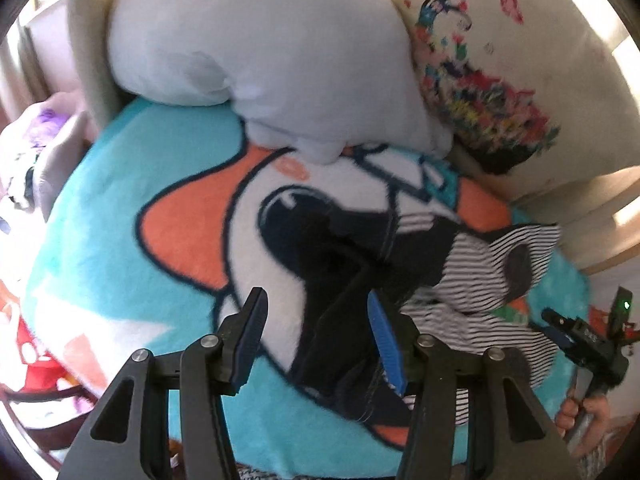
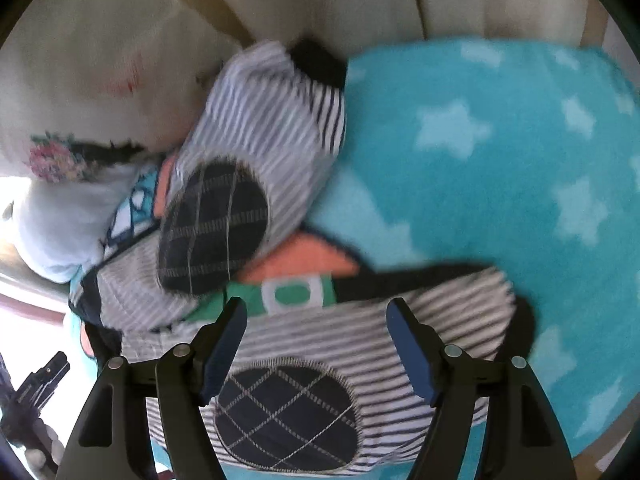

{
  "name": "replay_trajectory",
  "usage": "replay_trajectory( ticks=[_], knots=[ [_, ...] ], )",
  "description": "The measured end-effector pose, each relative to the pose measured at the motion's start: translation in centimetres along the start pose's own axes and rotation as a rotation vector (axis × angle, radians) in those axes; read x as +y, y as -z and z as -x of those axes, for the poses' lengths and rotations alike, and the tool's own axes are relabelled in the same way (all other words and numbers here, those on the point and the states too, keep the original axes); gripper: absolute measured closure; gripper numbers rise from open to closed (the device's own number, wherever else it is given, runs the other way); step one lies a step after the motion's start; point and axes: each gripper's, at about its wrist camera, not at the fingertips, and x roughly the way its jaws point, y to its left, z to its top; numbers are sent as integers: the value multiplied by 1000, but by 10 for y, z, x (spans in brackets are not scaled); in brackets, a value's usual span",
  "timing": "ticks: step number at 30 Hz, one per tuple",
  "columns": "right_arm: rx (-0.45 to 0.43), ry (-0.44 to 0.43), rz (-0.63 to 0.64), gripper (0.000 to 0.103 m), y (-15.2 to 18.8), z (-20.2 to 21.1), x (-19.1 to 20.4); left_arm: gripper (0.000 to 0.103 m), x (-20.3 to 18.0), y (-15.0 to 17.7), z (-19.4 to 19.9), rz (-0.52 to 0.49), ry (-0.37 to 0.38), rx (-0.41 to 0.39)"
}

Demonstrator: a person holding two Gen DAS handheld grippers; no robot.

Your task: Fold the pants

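1. pants of navy-and-white striped cotton with dark quilted oval knee patches [image 2: 320,344] lie crumpled on the turquoise plush blanket with pale stars and an orange-and-white cartoon print [image 2: 500,168], directly ahead of and beneath the right gripper [image 2: 316,344].
2. one striped leg runs across just under the right gripper's fingers, its knee patch [image 2: 286,420] sitting below and between them; the other leg bends away ahead and to the left, carrying the second knee patch [image 2: 212,224].
3. the right gripper's blue-padded fingers stand wide apart and hold nothing; the fabric lies beneath them, and the blur hides whether the tips touch it.
4. the left gripper [image 1: 320,340] also has its fingers spread wide, with nothing between them.
5. from the left wrist view, a dark navy part of the pants [image 1: 344,320] lies ahead between the fingers, close against the right-hand blue pad; whether it touches cannot be told. the striped part spreads off to the right.
6. far ahead of the left gripper a plain white pillow [image 1: 260,52] rests on the blanket, and to its right leans a cream pillow with a colourful floral print [image 1: 500,80].
7. at the right edge of the left wrist view, the other tool shows, held in a hand [image 1: 584,412].
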Motion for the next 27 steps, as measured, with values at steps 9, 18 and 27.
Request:
replay_trajectory(
  ticks=[9, 18, 27],
  knots=[
    [32, -122, -151, 26, -72, 1, 21, 31, -48, -46, -17, -305, 72, -59],
    [-7, -12, -370, 26, -123, -32, 30, 28, -100, -55, -68, -615, 31, 29],
    [39, 117, -263, 91, -135, -45, 52, 99, -102, -42, -96, -665, -44, 117]
  ],
)
